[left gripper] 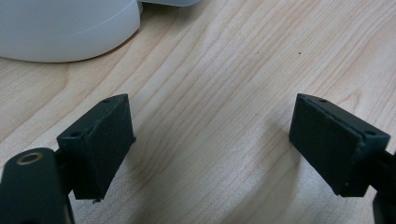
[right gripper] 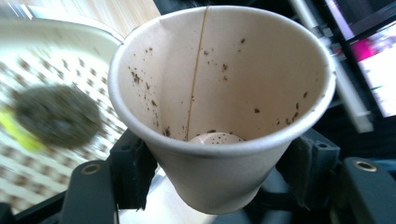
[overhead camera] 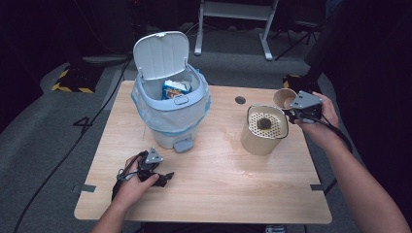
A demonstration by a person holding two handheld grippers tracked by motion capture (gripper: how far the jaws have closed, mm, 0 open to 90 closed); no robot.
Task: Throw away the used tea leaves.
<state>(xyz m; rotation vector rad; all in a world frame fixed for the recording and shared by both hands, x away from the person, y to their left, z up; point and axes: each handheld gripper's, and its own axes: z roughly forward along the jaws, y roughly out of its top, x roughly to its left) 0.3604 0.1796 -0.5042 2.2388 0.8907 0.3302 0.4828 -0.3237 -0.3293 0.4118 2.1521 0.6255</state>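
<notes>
Table [overhead camera: 218, 189] of pale wood carries everything here, and the biggest thing on it is a grey pedal bin [overhead camera: 171, 109] at the far left, its lid [overhead camera: 160, 54] tipped up and back, a blue-tinted liner folded over the rim and printed packaging lying inside. To the right stands a tan cylindrical container [overhead camera: 264, 130] topped by a perforated strainer [right gripper: 28, 154], with a dark clump of wet grounds [overhead camera: 264, 123] sitting on the holes.

Just beyond that container's far right edge is the paper cup [overhead camera: 284, 98], held tilted with its mouth turned toward the container; the inside is flecked with dark specks, a seam runs down the wall, and it looks emptied. The right gripper [overhead camera: 297, 112] pinches the cup low on its body, one pad on each side, as the right gripper view shows [right gripper: 217, 172]. That hand [overhead camera: 320, 119] hangs in the air beside the container, forearm reaching in from the lower right.

The left gripper [overhead camera: 167, 177] lies low at the near left of the table, well apart from the cup, the left hand [overhead camera: 133, 182] resting over it. Its jaws stand spread wide with bare wood between them [left gripper: 210, 154], and the bin's rounded base [left gripper: 65, 28] lies just ahead.
</notes>
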